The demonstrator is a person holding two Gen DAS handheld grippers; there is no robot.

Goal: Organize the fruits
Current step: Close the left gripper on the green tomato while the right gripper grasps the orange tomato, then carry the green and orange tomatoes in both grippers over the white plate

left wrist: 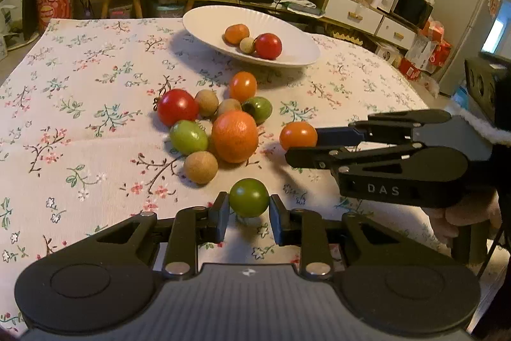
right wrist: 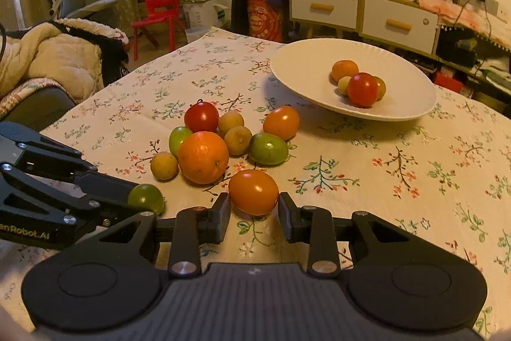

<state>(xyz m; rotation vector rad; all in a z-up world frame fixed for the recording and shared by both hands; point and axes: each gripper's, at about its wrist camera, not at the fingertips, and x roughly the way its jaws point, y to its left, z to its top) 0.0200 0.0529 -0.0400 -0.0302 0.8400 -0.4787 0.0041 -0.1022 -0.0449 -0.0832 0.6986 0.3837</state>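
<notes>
You're mid-pickup: left claw [left wrist: 249,213] sits open around a green tomato [left wrist: 249,197], right claw [right wrist: 254,214] open around an orange tomato [right wrist: 253,191], both on the worktop [left wrist: 80,117] near the plate [left wrist: 287,53]. Next, probably squeeze and lift.

Warm, dim indoor light, yellowish cast. Soft shadows fall toward 8 o'clock of the white plate [left wrist: 297,59] on the floral tablecloth [left wrist: 80,117]. Small glare spots on the red tomato [right wrist: 362,89]. Heavy fisheye bending and dark vignette at corners; background slightly soft.
</notes>
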